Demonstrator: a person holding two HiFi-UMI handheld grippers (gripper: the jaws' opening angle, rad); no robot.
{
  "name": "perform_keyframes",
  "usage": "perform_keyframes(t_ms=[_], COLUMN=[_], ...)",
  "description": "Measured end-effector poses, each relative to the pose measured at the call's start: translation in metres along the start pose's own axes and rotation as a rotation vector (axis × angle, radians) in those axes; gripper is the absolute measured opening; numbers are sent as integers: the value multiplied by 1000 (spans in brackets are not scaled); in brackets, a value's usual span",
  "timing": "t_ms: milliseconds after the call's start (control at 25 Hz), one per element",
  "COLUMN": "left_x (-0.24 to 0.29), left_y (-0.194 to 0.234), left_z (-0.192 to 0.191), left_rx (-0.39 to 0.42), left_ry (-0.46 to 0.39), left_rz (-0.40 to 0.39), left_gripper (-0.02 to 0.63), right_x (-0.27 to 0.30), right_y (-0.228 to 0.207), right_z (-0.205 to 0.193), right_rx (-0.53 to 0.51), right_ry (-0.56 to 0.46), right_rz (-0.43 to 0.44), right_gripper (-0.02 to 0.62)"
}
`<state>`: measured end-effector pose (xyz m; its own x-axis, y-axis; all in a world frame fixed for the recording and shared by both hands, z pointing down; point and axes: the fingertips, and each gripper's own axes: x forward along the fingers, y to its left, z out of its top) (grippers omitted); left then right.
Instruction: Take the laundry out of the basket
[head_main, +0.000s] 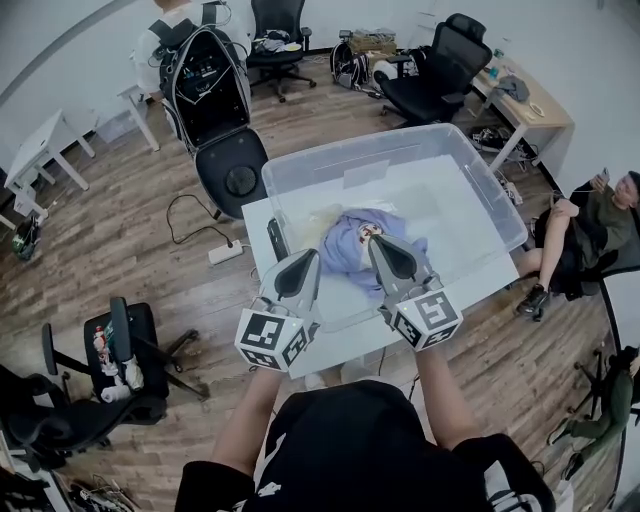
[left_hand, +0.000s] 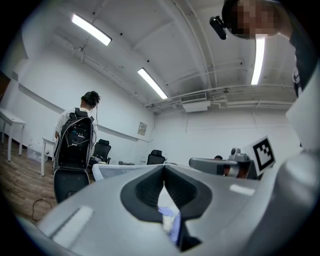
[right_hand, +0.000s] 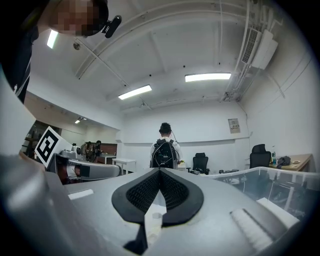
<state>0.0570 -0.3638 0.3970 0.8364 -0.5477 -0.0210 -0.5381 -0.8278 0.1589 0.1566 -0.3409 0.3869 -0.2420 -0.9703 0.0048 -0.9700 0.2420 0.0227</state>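
Observation:
A clear plastic basket (head_main: 400, 140) stands on a white table (head_main: 335, 345). Inside it lies a lavender garment (head_main: 345, 245), crumpled near the basket's near wall. In the head view both grippers hover level over the basket's near edge, pointing away from me. My left gripper (head_main: 305, 258) is shut with nothing between its jaws, just left of the garment. My right gripper (head_main: 375, 243) is also shut and empty, its tip above the garment. A bit of lavender cloth (left_hand: 175, 227) shows below the closed left gripper (left_hand: 164, 169). The right gripper (right_hand: 160, 171) sees the basket wall (right_hand: 270, 185) at its right.
A person with a black backpack rig (head_main: 205, 80) stands beyond the table. Another person (head_main: 600, 215) sits at the right. Office chairs (head_main: 435, 70) and a desk (head_main: 525, 105) stand at the back. A power strip (head_main: 225, 252) and cable lie on the wooden floor at the left.

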Motion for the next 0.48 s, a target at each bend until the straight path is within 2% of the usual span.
perform_keyframes(t_ms=[240, 480], left_x=[15, 27], left_y=[1, 9], left_z=[2, 6], left_rx=[4, 14], left_ry=[-11, -16], left_rz=[44, 104], left_gripper=[9, 9], right_x=[13, 38], right_y=[-20, -40], right_z=[-1, -14], right_rx=[2, -18], right_ry=[19, 95], right_rz=[56, 128], right_gripper=[-2, -2])
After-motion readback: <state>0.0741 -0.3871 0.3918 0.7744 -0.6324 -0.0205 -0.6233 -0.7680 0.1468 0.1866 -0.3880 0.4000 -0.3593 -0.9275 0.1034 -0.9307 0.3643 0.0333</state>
